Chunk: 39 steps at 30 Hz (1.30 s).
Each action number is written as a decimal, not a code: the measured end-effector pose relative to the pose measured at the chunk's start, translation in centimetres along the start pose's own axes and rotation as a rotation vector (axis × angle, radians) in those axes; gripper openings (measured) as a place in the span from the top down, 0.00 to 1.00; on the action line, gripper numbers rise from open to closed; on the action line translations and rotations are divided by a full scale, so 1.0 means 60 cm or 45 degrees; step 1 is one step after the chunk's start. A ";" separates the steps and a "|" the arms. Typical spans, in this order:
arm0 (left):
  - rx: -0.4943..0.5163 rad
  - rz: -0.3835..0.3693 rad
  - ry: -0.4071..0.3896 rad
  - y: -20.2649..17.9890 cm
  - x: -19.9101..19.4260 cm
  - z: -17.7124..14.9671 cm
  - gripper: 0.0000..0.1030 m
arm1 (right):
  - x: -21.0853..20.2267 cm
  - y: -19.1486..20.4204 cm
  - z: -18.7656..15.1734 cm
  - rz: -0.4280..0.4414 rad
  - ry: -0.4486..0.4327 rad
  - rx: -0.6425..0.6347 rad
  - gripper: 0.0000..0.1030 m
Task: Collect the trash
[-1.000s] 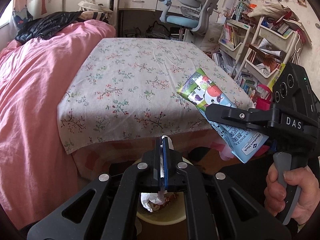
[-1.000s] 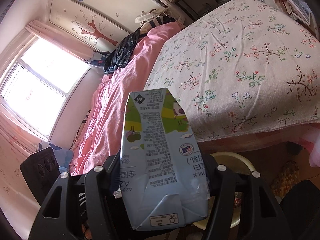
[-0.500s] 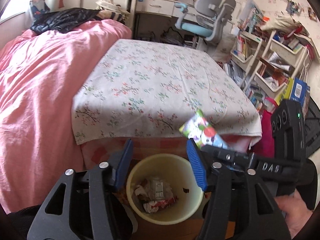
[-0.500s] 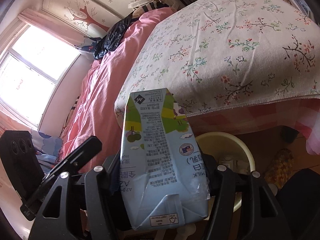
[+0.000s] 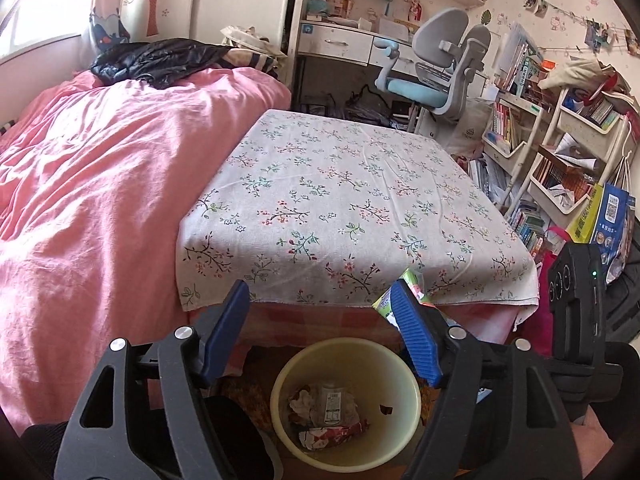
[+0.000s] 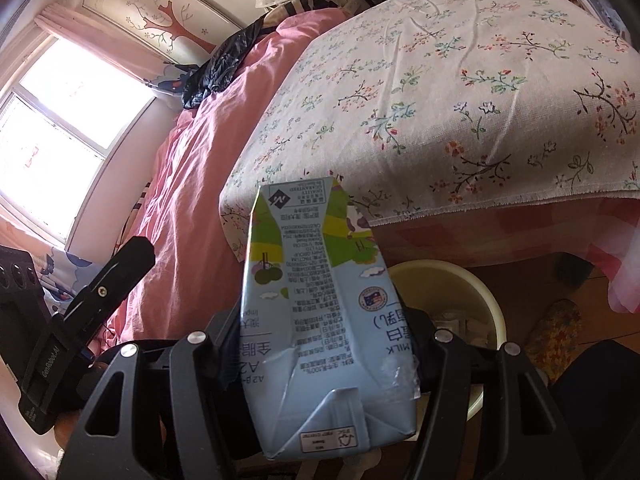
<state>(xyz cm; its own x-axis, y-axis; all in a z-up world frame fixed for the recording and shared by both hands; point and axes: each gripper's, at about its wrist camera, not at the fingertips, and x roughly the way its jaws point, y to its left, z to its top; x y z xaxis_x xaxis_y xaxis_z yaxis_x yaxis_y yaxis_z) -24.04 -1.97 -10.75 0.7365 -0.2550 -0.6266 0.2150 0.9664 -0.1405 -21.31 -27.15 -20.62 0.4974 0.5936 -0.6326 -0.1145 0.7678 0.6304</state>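
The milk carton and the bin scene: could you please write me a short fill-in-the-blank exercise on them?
1. The right gripper is clamped on a ____ carton.
2. The left gripper, its jaws opening, holds ____.
3. The yellow bin stands on the floor below the edge of the ____ cloth.
4. The bedding is ____.

Missing words: milk; nothing; floral; pink

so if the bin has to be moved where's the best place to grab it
Grip the rim of the yellow bin, one finger inside and one outside, coming from above. The wall is thin and the mouth open and upright, while the body looks too wide for the jaws. The side nearest the left gripper, whose jaws are opening with nothing between them, seems unobstructed.
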 end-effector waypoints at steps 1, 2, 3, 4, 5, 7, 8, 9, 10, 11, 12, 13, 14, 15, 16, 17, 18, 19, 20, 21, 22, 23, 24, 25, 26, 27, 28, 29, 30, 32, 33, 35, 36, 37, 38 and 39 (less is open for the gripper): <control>0.001 0.002 -0.003 0.000 -0.001 -0.001 0.32 | 0.002 0.002 0.000 -0.001 0.002 -0.004 0.41; 0.002 0.004 -0.006 0.000 -0.001 0.000 0.32 | 0.004 0.004 0.000 -0.003 0.003 -0.008 0.41; 0.002 0.006 -0.007 0.000 -0.001 0.000 0.31 | 0.005 0.006 0.000 -0.005 0.003 -0.013 0.41; 0.002 0.008 -0.008 0.000 -0.002 -0.001 0.31 | 0.006 0.006 0.000 -0.007 0.003 -0.018 0.41; 0.001 0.010 -0.009 0.001 -0.002 -0.001 0.31 | 0.007 0.007 0.000 -0.008 0.003 -0.021 0.41; -0.002 0.013 -0.015 0.002 -0.002 -0.001 0.31 | 0.006 0.008 0.000 -0.011 0.000 -0.024 0.41; -0.003 0.014 -0.017 0.002 -0.003 -0.002 0.31 | 0.006 0.008 0.000 -0.011 -0.003 -0.023 0.41; -0.004 0.016 -0.018 0.002 -0.003 -0.001 0.31 | 0.005 0.007 0.000 -0.012 -0.005 -0.022 0.41; -0.004 0.018 -0.018 0.001 -0.003 -0.002 0.31 | 0.005 0.007 -0.001 -0.013 -0.007 -0.022 0.41; -0.003 0.019 -0.019 0.001 -0.003 -0.001 0.30 | 0.005 0.006 0.000 -0.014 -0.008 -0.021 0.41; -0.001 0.021 -0.020 0.001 -0.003 -0.001 0.30 | 0.005 0.006 -0.001 -0.016 -0.009 -0.021 0.41; 0.000 0.022 -0.020 0.001 -0.003 -0.002 0.30 | 0.006 0.007 -0.002 -0.019 -0.008 -0.021 0.41; 0.001 0.023 -0.021 0.001 -0.003 -0.001 0.30 | 0.007 0.007 -0.002 -0.021 -0.006 -0.024 0.41; 0.004 0.023 -0.023 0.000 -0.004 -0.002 0.30 | 0.008 0.009 -0.003 -0.021 -0.005 -0.026 0.41; 0.006 0.025 -0.023 -0.001 -0.004 -0.003 0.30 | 0.009 0.011 -0.003 -0.021 -0.005 -0.030 0.41; 0.008 0.027 -0.024 -0.003 -0.004 -0.003 0.30 | 0.009 0.013 -0.003 -0.022 -0.007 -0.035 0.41; 0.009 0.029 -0.024 -0.003 -0.004 -0.003 0.30 | 0.009 0.015 -0.003 -0.024 -0.009 -0.043 0.41; 0.010 0.030 -0.025 -0.003 -0.004 -0.003 0.30 | 0.009 0.016 -0.003 -0.024 -0.009 -0.047 0.41; 0.010 0.030 -0.026 -0.004 -0.004 -0.003 0.30 | 0.009 0.017 -0.003 -0.025 -0.009 -0.049 0.41; 0.009 0.030 -0.026 -0.004 -0.004 -0.003 0.30 | 0.010 0.017 -0.004 -0.028 -0.008 -0.048 0.41; 0.010 0.030 -0.026 -0.003 -0.004 -0.003 0.30 | 0.011 0.016 -0.004 -0.032 -0.006 -0.048 0.40; 0.010 0.031 -0.028 -0.004 -0.004 -0.003 0.30 | 0.013 0.016 -0.004 -0.043 -0.003 -0.051 0.40; 0.010 0.031 -0.029 -0.003 -0.004 -0.003 0.30 | 0.015 0.016 -0.004 -0.056 0.000 -0.050 0.37; 0.010 0.032 -0.030 -0.002 -0.004 -0.003 0.30 | 0.017 0.014 -0.003 -0.064 0.003 -0.044 0.33; 0.010 0.033 -0.031 -0.002 -0.004 -0.003 0.30 | 0.017 0.012 -0.003 -0.073 0.001 -0.037 0.33; 0.008 0.035 -0.032 -0.002 -0.004 -0.002 0.30 | 0.016 0.010 -0.002 -0.074 -0.004 -0.030 0.33; 0.007 0.035 -0.034 -0.003 -0.005 -0.002 0.30 | 0.015 0.008 -0.001 -0.075 -0.006 -0.025 0.33; 0.006 0.034 -0.036 -0.003 -0.005 -0.002 0.30 | 0.013 0.007 0.000 -0.078 -0.015 -0.023 0.33; 0.004 0.034 -0.038 -0.004 -0.006 -0.001 0.30 | 0.011 0.008 0.000 -0.085 -0.025 -0.025 0.33; 0.003 0.031 -0.042 -0.005 -0.007 0.000 0.30 | 0.003 0.011 0.003 -0.116 -0.055 -0.041 0.33; 0.003 0.029 -0.046 -0.006 -0.007 0.001 0.29 | -0.003 0.013 0.004 -0.134 -0.074 -0.052 0.33; 0.009 0.029 -0.059 -0.010 -0.009 0.005 0.29 | -0.018 0.023 0.009 -0.208 -0.134 -0.095 0.32; 0.014 0.027 -0.068 -0.012 -0.009 0.009 0.29 | -0.028 0.032 0.013 -0.244 -0.170 -0.126 0.29; 0.020 0.024 -0.085 -0.015 -0.011 0.016 0.29 | -0.038 0.040 0.017 -0.278 -0.210 -0.160 0.25; 0.026 0.021 -0.105 -0.017 -0.012 0.024 0.27 | -0.050 0.050 0.023 -0.311 -0.258 -0.197 0.23; 0.032 0.022 -0.133 -0.019 -0.014 0.036 0.24 | -0.059 0.057 0.030 -0.335 -0.296 -0.224 0.21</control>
<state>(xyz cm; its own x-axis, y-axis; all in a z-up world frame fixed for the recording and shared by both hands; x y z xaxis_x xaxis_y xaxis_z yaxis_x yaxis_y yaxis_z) -23.55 -2.95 -8.42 0.8030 -0.2415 -0.5449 0.2169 0.9699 -0.1102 -21.91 -27.06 -15.38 0.7089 0.3159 -0.6306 -0.0929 0.9281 0.3605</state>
